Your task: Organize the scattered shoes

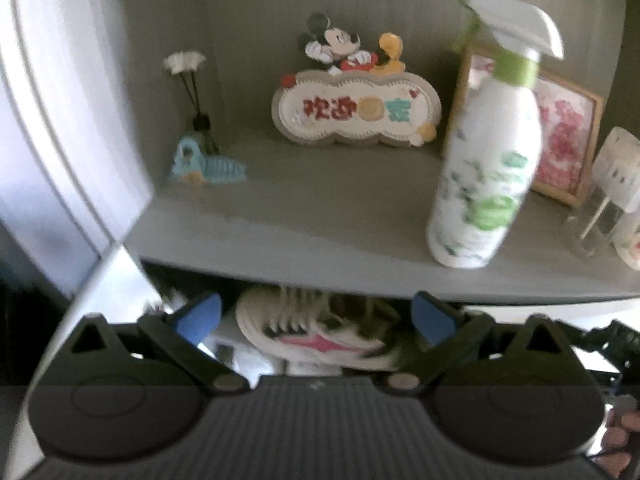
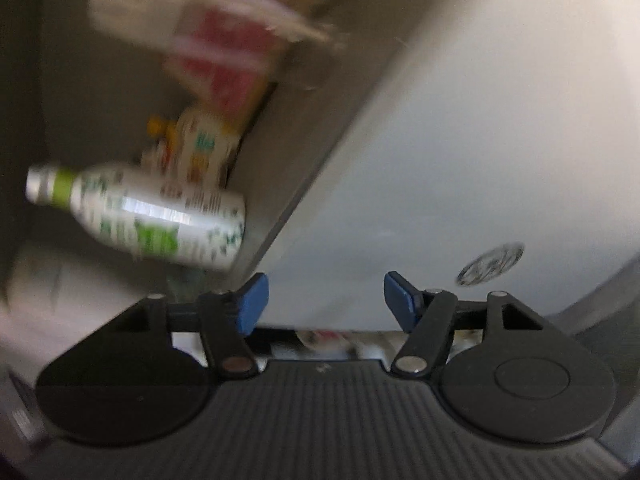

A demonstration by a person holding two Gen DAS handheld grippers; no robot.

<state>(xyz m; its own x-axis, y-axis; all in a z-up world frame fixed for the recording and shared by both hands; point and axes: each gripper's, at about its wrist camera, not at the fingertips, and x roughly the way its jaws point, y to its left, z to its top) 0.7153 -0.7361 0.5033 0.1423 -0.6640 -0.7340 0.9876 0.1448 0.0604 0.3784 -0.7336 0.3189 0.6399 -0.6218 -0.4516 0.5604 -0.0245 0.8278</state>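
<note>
A white sneaker with a pink stripe point(image 1: 316, 336) lies in the compartment under a grey shelf point(image 1: 320, 240). My left gripper point(image 1: 316, 320) is open and wide, its blue pads point(image 1: 200, 316) on either side of the sneaker with small gaps showing. In the blurred, rolled right wrist view, my right gripper point(image 2: 326, 302) is open with nothing between its blue pads point(image 2: 252, 304). It faces a pale cabinet panel point(image 2: 460, 140). A white and red scrap, maybe a shoe point(image 2: 320, 338), peeks out just above the gripper body.
On the shelf stand a white and green spray bottle point(image 1: 484, 168), a cartoon mouse welcome sign point(image 1: 356, 112), a framed pink picture point(image 1: 564, 144), a blue toy truck with reed sticks point(image 1: 204, 164) and small jars point(image 1: 616, 184). A pale door edge point(image 1: 48, 120) is at left. A hand's fingers point(image 1: 620, 436) show at lower right.
</note>
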